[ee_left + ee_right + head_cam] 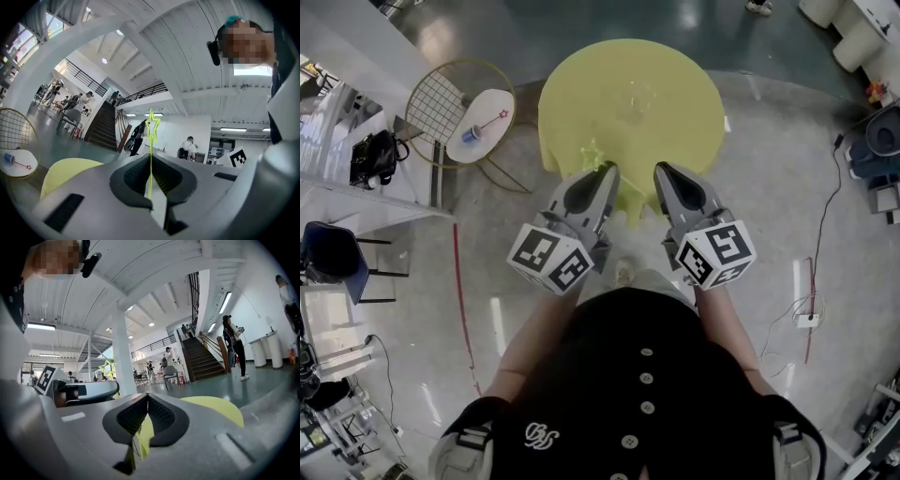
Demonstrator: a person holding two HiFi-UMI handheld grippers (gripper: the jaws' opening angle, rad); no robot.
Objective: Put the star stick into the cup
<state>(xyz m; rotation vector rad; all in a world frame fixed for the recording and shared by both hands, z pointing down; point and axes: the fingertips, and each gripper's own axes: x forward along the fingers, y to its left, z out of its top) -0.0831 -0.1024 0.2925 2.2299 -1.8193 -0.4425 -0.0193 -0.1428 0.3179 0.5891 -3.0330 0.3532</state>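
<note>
Left gripper (607, 171) pinches the thin star stick (151, 159) upright; my right gripper (660, 170) sits closed, empty. It may swivel and miss the clear cup (635, 99).

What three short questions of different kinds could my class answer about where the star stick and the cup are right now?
1. Which gripper holds the star stick? A the left; B the right; C neither.
2. True or false: the star stick is already in the clear cup.
3. Fill in: the cup stands on the round ___ table.
Key: 1 A, the left gripper is shut on it; 2 false; 3 yellow.
</note>
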